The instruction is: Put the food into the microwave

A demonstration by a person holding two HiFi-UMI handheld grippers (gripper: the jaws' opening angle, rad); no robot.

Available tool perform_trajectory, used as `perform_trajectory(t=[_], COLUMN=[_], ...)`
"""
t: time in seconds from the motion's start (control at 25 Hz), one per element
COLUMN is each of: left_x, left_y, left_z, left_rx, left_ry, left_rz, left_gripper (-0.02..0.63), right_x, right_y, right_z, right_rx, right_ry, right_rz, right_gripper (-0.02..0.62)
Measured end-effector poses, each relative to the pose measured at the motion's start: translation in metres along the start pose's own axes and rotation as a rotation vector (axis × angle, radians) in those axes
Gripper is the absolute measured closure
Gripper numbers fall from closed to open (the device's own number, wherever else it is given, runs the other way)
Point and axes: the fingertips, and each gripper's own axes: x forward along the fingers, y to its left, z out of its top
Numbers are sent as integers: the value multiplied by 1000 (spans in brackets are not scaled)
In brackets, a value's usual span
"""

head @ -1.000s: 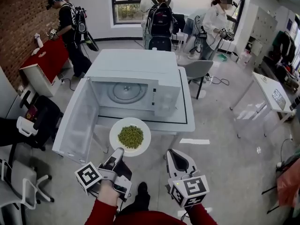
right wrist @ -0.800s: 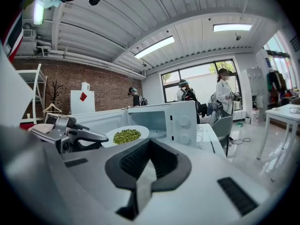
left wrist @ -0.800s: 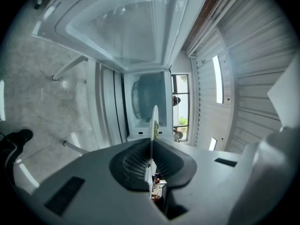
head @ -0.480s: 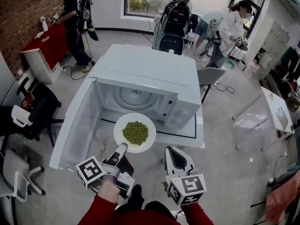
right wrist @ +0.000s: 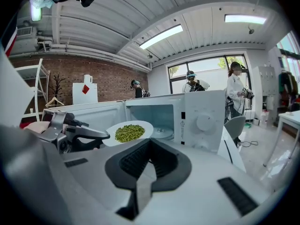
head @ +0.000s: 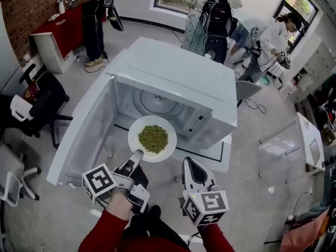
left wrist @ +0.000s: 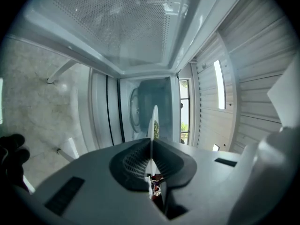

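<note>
Plate (head: 135, 135) w/ peas (head: 153, 138): rim pinched in left gripper (head: 138, 154), at microwave (head: 178, 83) mouth.

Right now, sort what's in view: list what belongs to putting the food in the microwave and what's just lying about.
Belongs to the job: plate of green food, left gripper with jaws shut on its rim, microwave, its open door, turntable.

Just lying about: black chair, red table, white desk, grey chair.
</note>
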Motion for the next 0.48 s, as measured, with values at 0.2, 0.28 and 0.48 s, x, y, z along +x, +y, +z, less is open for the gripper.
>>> perform_trajectory(t=[0.2,0.28,0.48], left_x=[13,18,25], left_y=[1,4,23], left_z=[1,2,4], left_rx=[-20,-24,-32], left_ry=[-21,-29,-45], left_rz=[-33,-43,-36], left_gripper=[584,584,584], right_x=[9,14,29], right_y=[0,-1,-4], right_z=[-7,-12,-24], right_rx=[4,-3,-23], right_ry=[28,38,61], right_rz=[32,36,45], right_gripper=[581,581,581])
